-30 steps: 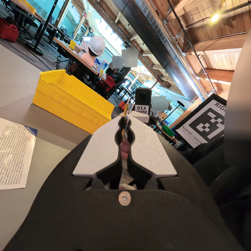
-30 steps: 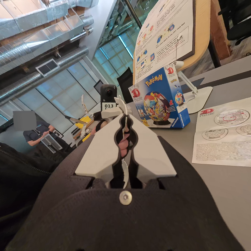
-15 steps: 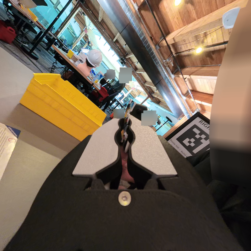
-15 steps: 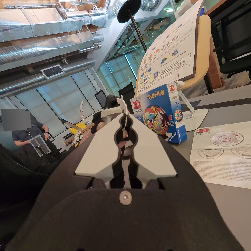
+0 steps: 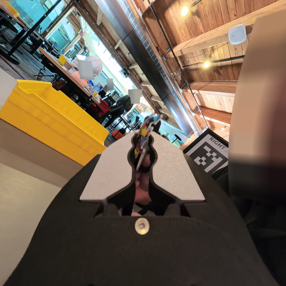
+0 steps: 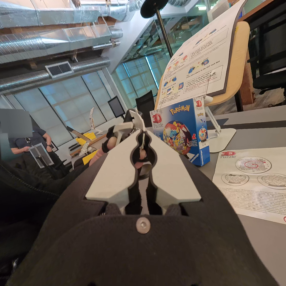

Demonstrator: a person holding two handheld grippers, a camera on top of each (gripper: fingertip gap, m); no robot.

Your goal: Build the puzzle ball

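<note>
In the left wrist view my left gripper [image 5: 142, 136] is shut on a colourful puzzle piece [image 5: 144, 133] that sticks out past the tips, up and to the right. In the right wrist view my right gripper [image 6: 143, 134] is shut on a thin puzzle piece [image 6: 143, 141], seen edge-on as a white strip. Just beyond it is the left gripper [image 6: 123, 126] in a gloved hand [image 6: 110, 143], with a white piece back [image 6: 138, 120] standing above it. Both grippers are held up off the table, tip to tip. I cannot tell whether the pieces touch.
A yellow bin [image 5: 51, 117] stands on the grey table [image 5: 23, 193] to the left. A black-framed marker sign [image 5: 209, 154] is at the right. The blue puzzle box [image 6: 181, 133], an instruction board on a white stand [image 6: 222, 137] and a paper leaflet [image 6: 255, 178] are to the right. The grippers are tip to tip, or close to it.
Both grippers have tilted upward and drawn closer together. The paper sheet has left the left view. The left gripper's piece now covers the right gripper's camera. Both stay shut.
</note>
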